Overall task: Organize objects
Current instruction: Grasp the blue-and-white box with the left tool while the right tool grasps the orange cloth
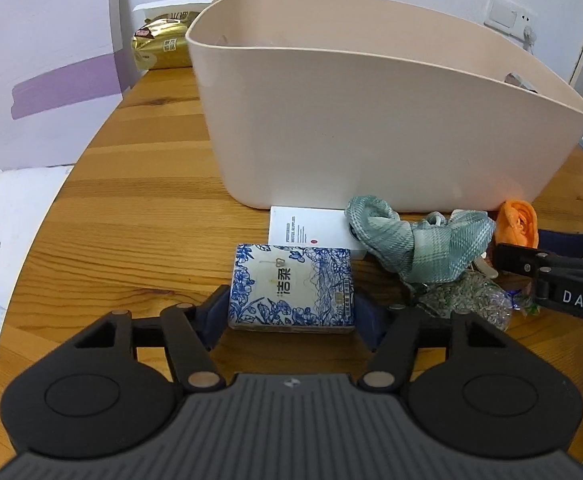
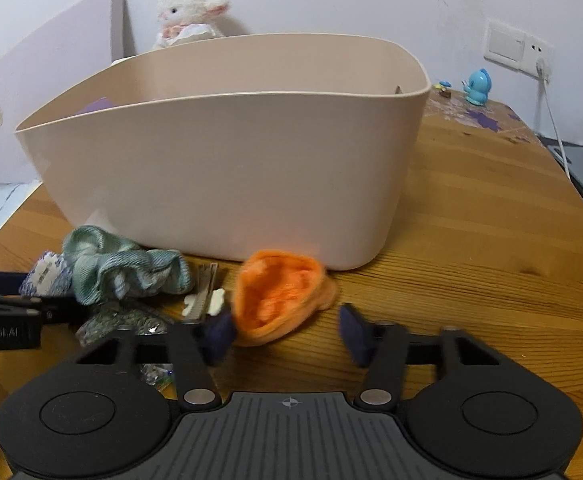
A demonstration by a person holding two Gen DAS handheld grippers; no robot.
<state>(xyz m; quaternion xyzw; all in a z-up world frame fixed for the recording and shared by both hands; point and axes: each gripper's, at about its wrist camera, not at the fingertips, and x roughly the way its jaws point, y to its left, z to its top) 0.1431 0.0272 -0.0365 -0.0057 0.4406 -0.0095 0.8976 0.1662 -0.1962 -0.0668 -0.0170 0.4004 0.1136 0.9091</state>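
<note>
One beige tub (image 1: 371,120) stands far on the worktop (image 1: 131,208). Near it lie one white box (image 1: 307,230), one teal checked cloth (image 1: 419,244) and one orange knitted piece (image 2: 279,300). My left fingers (image 1: 291,312) clamp one blue-and-white floral tissue pack (image 1: 291,286). My right fingers (image 2: 287,332) stand spread beside the orange piece.

Plush lamb (image 2: 191,12) behind bin; blue figurine (image 2: 478,87) near wall socket (image 2: 515,46); gold packet (image 1: 161,42) far back.
</note>
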